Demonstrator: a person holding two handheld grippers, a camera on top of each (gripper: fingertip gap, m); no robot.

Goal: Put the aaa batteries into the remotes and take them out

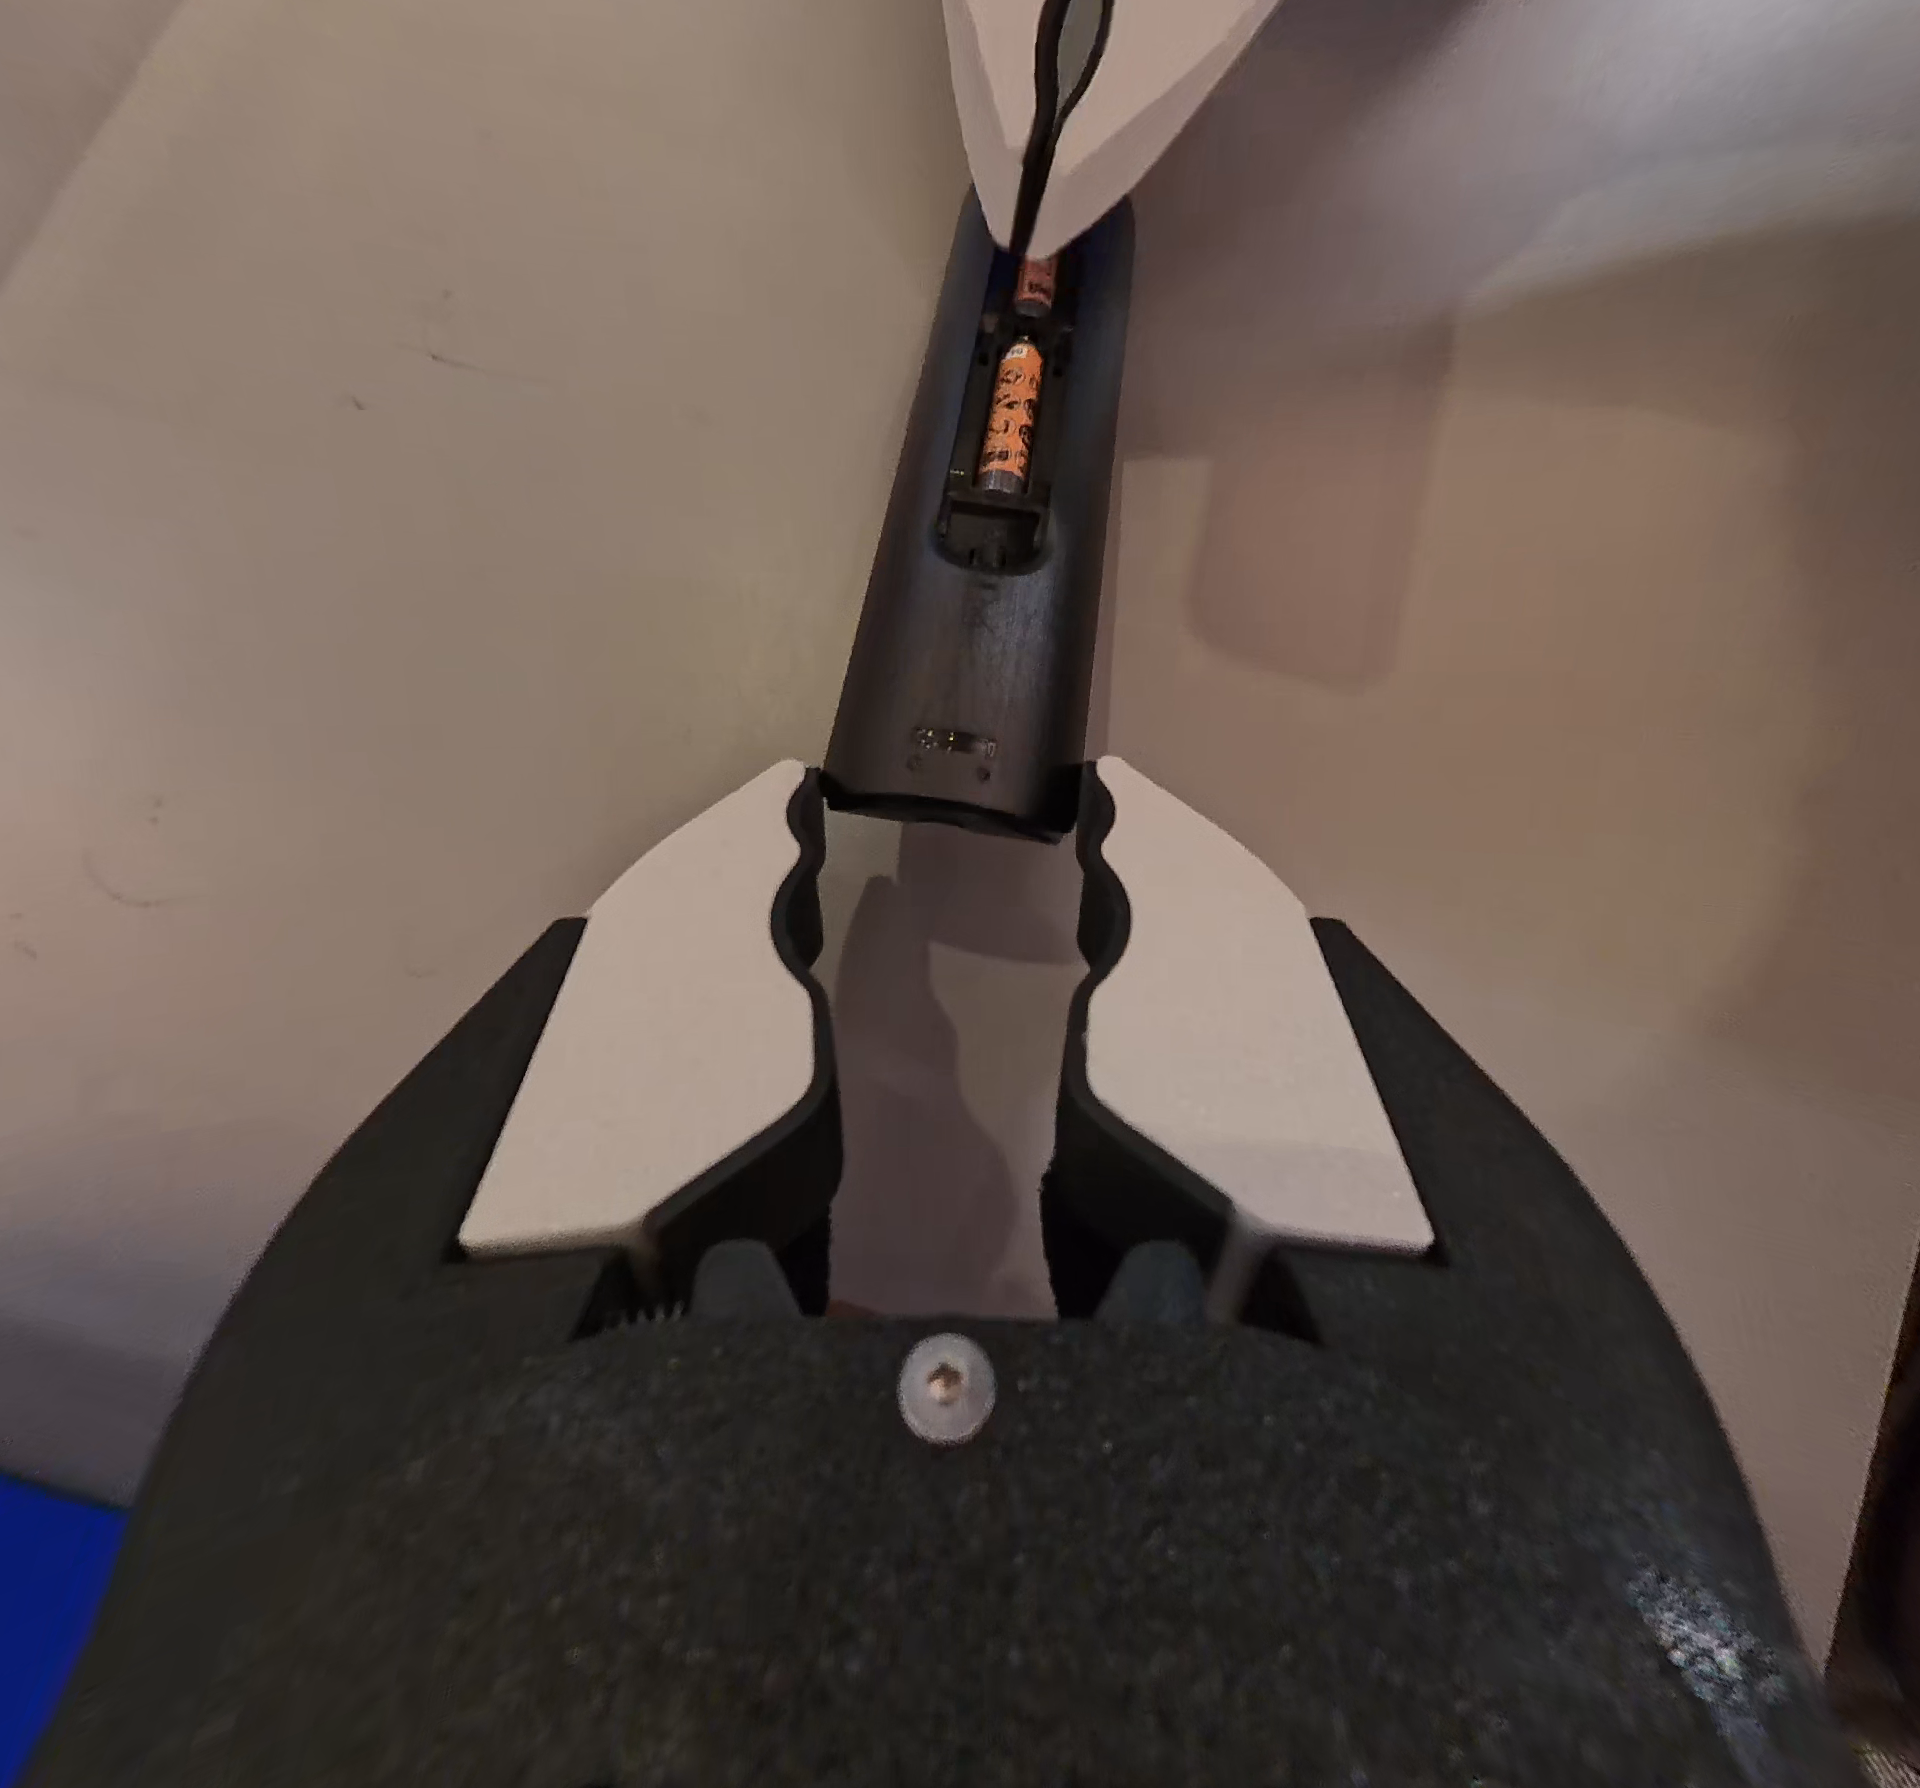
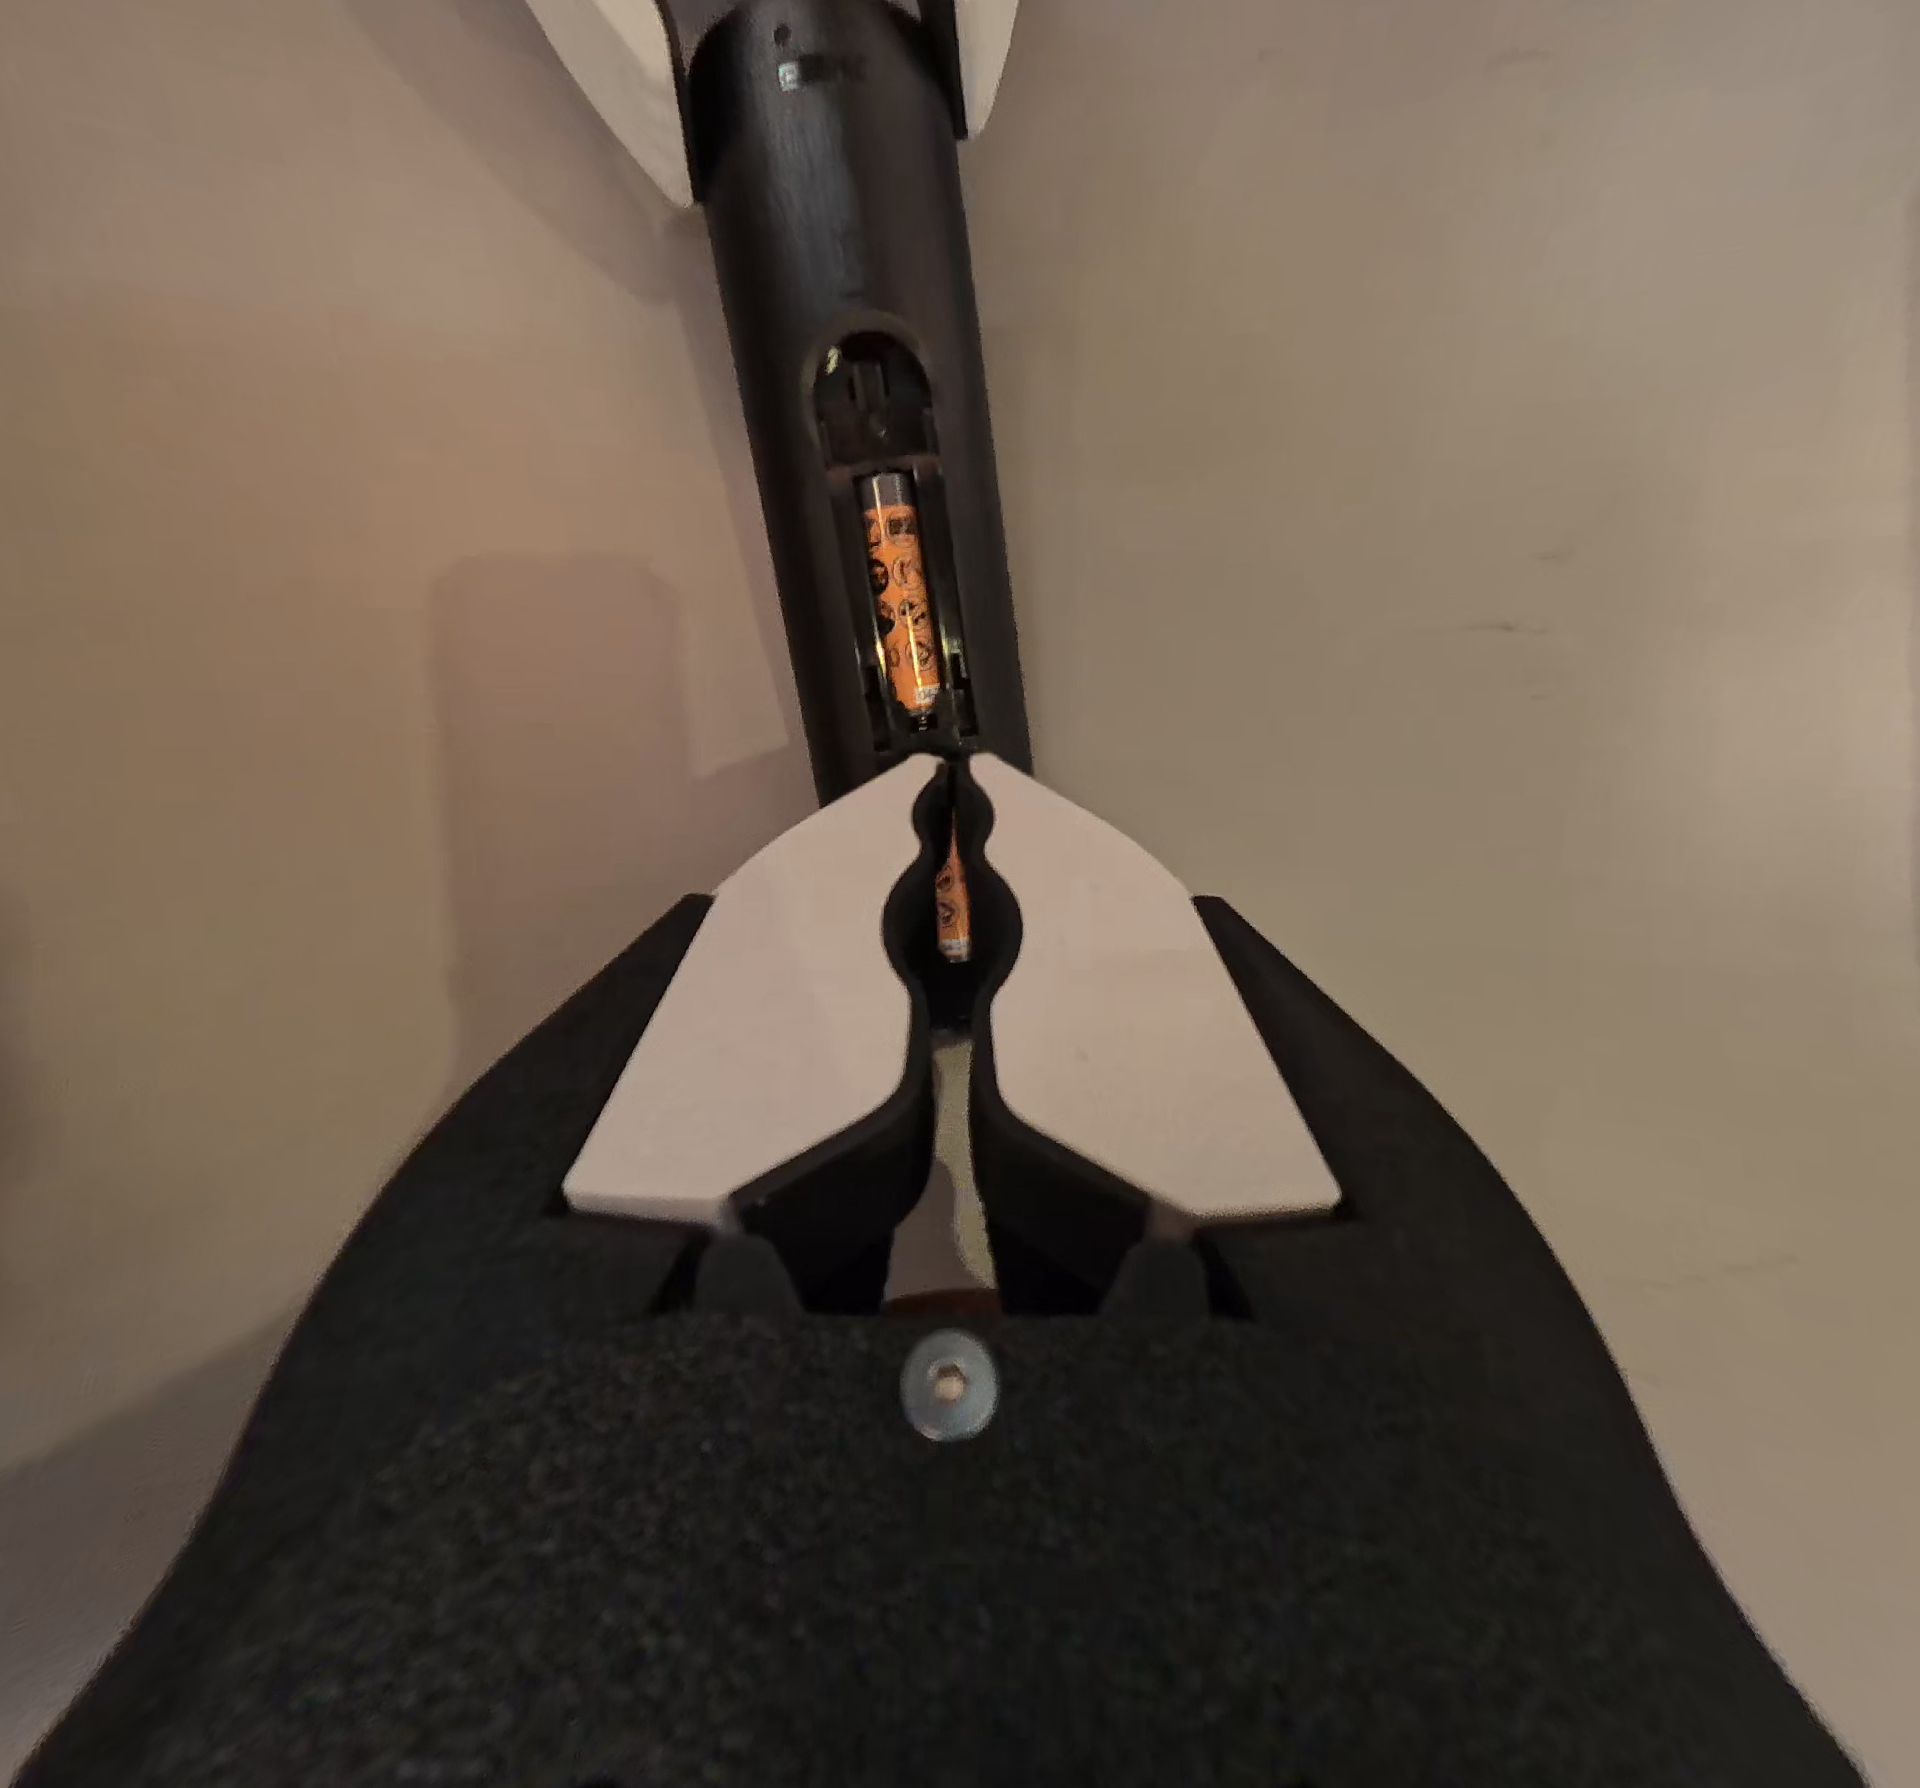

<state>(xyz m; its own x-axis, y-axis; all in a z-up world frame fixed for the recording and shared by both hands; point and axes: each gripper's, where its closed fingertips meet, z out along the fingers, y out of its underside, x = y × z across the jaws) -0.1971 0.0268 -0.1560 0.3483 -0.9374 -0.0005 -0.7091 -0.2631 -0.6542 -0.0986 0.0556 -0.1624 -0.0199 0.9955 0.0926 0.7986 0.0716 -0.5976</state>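
AAA battery (image 2: pixel 952 912) is lying lengthwise in my right tool (image 2: pixel 951 770), clamped tight, pointing into the remote (image 2: pixel 831 211) bay straight ahead; my left tool (image 1: pixel 951 808) is gripping the remote's far end on the worktop (image 2: pixel 1455 491).

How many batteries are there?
2. One battery lies in the remote's open compartment; the other battery is pinched between the right gripper's fingers beside it. More may be hidden.
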